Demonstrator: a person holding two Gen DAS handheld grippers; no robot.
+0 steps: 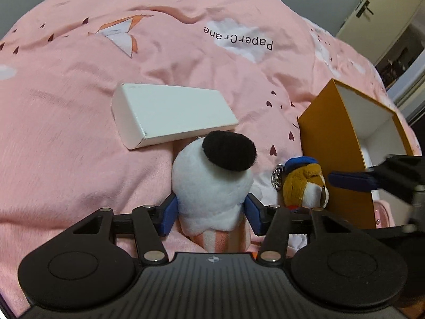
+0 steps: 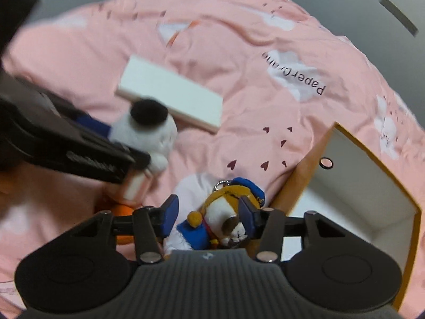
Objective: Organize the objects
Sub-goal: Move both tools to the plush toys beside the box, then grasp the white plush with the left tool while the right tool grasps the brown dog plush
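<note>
A white plush toy with a black ear (image 1: 212,183) lies on the pink bedspread between the blue pads of my left gripper (image 1: 211,212), which press its sides. It also shows in the right wrist view (image 2: 148,130). A small brown plush dog with a blue cap and key ring (image 2: 225,212) lies between the jaws of my right gripper (image 2: 207,218), which stand around it with gaps showing. The dog also shows in the left wrist view (image 1: 302,183). An open orange box with white inside (image 1: 342,143) stands right of the dog (image 2: 353,186).
A long white carton (image 1: 170,111) lies on the bedspread (image 1: 79,79) beyond the white plush, also in the right wrist view (image 2: 172,95). A door and cabinet (image 1: 385,13) stand at the far right.
</note>
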